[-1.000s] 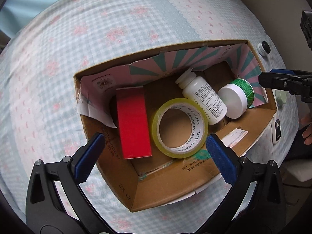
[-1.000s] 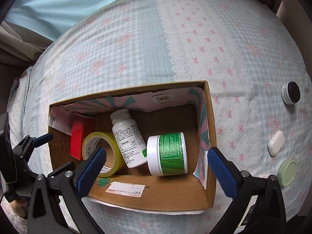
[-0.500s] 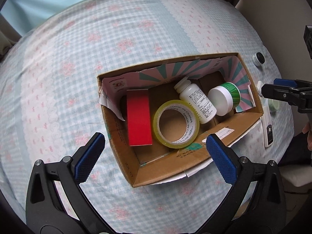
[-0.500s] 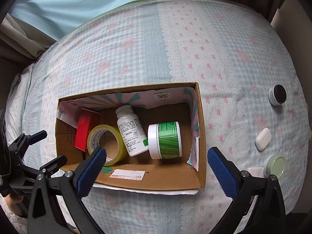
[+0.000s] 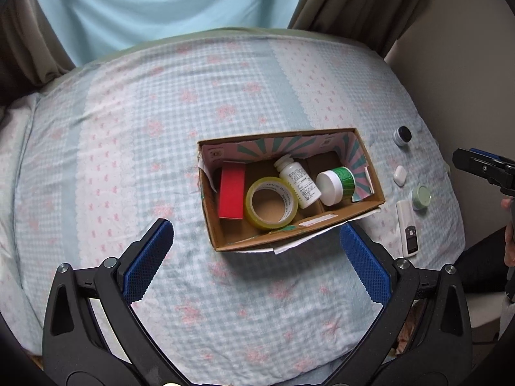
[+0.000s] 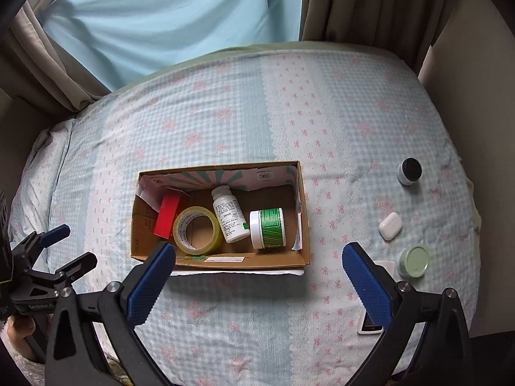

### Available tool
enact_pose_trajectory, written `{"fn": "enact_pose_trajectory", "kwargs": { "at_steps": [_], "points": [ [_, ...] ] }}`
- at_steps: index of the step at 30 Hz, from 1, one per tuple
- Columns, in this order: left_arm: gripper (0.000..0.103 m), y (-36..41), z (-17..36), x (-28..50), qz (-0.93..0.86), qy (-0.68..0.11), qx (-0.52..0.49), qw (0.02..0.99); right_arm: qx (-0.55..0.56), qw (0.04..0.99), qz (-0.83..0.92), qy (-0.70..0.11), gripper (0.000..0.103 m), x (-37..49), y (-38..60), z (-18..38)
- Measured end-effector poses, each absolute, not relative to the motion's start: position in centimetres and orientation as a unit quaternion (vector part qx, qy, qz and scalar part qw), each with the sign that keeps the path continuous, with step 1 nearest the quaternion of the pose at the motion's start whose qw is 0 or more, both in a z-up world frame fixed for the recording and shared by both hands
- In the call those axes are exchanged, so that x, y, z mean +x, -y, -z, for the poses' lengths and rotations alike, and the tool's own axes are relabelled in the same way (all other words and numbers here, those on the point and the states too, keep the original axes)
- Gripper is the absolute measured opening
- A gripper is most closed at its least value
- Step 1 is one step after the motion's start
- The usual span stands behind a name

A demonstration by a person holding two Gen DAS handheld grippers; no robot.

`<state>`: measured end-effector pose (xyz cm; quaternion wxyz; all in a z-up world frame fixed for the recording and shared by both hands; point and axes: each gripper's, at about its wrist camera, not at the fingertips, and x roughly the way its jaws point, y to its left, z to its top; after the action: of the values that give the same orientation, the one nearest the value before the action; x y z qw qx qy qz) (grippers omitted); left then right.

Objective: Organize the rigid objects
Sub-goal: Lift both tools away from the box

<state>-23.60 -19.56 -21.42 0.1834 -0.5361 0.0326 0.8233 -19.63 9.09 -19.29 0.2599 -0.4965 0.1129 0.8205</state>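
Observation:
An open cardboard box (image 5: 225, 238) (image 6: 141, 225) lies on the bed. It holds a red box (image 5: 231, 194) (image 6: 166, 217), a yellow tape roll (image 5: 271, 203) (image 6: 197, 231), a white pill bottle (image 5: 297, 181) (image 6: 229, 214) and a green-labelled jar (image 5: 334, 184) (image 6: 267, 228). To the box's right lie a dark-lidded jar (image 5: 402, 135) (image 6: 409, 171), a white earbud case (image 5: 400, 175) (image 6: 390, 226), a green-lidded jar (image 5: 420, 197) (image 6: 414, 260) and a white device (image 5: 407, 231) (image 6: 370, 325). My left gripper (image 5: 256, 259) and right gripper (image 6: 257, 281) are open, empty, above the bed short of the box.
The bed has a light blue checked cover (image 5: 128, 144) (image 6: 338, 112). Curtains (image 5: 154, 3) (image 6: 370, 6) hang behind it. A beige wall (image 5: 466, 64) stands at the right. The left gripper also shows at the left edge of the right wrist view (image 6: 58, 251).
Both grippers have pulled back and up from the box, which now looks smaller and farther. More of the bed, the curtains and the loose items on the right have come into view.

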Motion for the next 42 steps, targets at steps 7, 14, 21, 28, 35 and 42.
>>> {"fn": "enact_pose_trajectory", "kwargs": {
  "at_steps": [7,14,21,28,35,42],
  "points": [
    [0.103,19.8,16.9,-20.3,-0.845,0.009,-0.504,0.180,-0.447,0.318,-0.831,-0.096,0.103,-13.1,-8.8,13.1],
    [0.103,17.8,15.8,-17.1,-0.845,0.016,-0.499,0.189,-0.418,0.340,-0.839,-0.080,0.103,-7.4,-9.7,9.8],
    [0.103,15.3,15.5,-14.7,-0.846,0.022,-0.502,0.179,-0.408,0.326,-0.849,-0.077,0.103,-4.8,-11.7,9.2],
    [0.103,11.2,15.2,-12.7,-0.856,0.026,-0.500,0.133,-0.419,0.272,-0.863,-0.071,0.103,-3.7,-15.5,10.0],
    [0.103,3.7,16.2,-10.3,-0.854,0.040,-0.512,0.086,-0.433,0.203,-0.877,-0.041,0.103,-1.6,-21.8,11.1],
    [0.103,-6.2,18.6,-7.8,-0.845,0.029,-0.528,0.087,-0.453,0.150,-0.879,-0.017,0.103,0.2,-28.0,12.4]
  ]
}}
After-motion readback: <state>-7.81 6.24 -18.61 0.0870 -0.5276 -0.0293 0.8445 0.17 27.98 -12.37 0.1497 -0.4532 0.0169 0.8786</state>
